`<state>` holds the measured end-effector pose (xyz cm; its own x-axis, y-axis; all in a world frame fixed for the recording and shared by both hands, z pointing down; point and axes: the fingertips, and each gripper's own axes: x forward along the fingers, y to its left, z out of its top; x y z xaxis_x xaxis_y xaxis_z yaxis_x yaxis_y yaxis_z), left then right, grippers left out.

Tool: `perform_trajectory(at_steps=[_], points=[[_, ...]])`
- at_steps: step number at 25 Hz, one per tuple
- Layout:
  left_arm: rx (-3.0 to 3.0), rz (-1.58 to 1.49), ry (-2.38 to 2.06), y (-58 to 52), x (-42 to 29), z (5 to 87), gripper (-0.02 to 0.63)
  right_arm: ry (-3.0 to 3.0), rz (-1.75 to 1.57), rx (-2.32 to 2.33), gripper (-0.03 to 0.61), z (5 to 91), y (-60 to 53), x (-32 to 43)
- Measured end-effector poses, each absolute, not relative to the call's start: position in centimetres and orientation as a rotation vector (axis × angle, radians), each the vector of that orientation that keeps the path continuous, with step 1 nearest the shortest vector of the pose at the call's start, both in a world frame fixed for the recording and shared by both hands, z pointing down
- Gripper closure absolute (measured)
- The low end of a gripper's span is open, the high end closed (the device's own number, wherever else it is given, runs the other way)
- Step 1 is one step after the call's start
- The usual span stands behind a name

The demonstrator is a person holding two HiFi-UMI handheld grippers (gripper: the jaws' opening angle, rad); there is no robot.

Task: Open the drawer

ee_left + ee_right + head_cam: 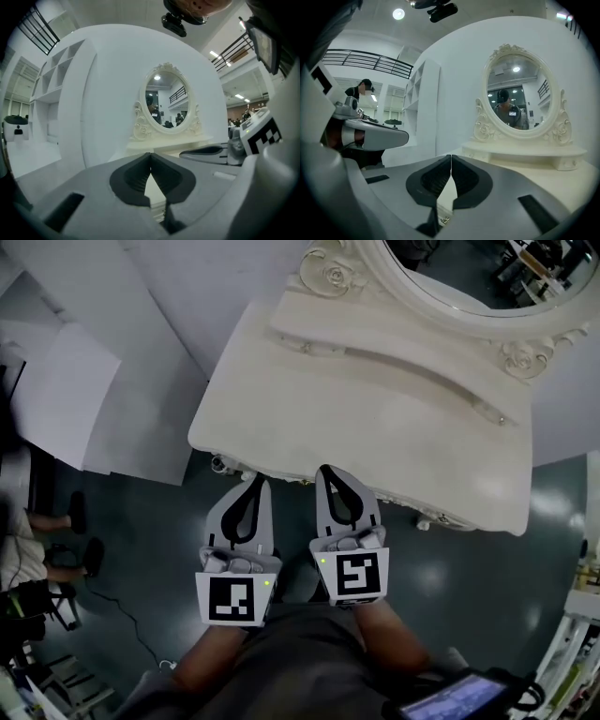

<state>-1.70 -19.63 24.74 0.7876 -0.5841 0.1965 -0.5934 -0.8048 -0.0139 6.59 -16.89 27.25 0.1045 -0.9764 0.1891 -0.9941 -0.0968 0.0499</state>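
— Cream-painted wood, carved edges: is that the dressing table [375, 418] with the drawer?

— Yes. Its surface is bare, the oval mirror [469, 268] stands at the back, and the drawer must sit under the front lip, right ahead of me. From the head view the overhang hides it; only a small knob [424, 520] peeks out below the edge.

— So has anything been opened?

— Nothing that I can see. No drawer juts out past the lip, so I judge it shut and the task barely begun.

— And your hands?

— My left gripper [253, 486] and right gripper [330, 474] hang side by side just in front of the lip, pointing at it. The left fingers [133, 178] are pressed together with nothing between them, and the right fingers [466, 180] likewise: closed, empty. Through the slit below each pair I see a sliver of cream front panel [446, 197], not touched.

— What's left?

— Everything, I'd say: find the handle, part one pair of fingers, take hold, pull toward me.
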Motion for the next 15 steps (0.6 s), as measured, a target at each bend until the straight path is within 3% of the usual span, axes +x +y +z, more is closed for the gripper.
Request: perform_trajectory(at_steps=[15], points=[[2.934,0.486,-0.709,-18.8,-5.3,34.4,0.598,-1.773,0.408,2.253,0.564,40.4,-14.8,1.6]])
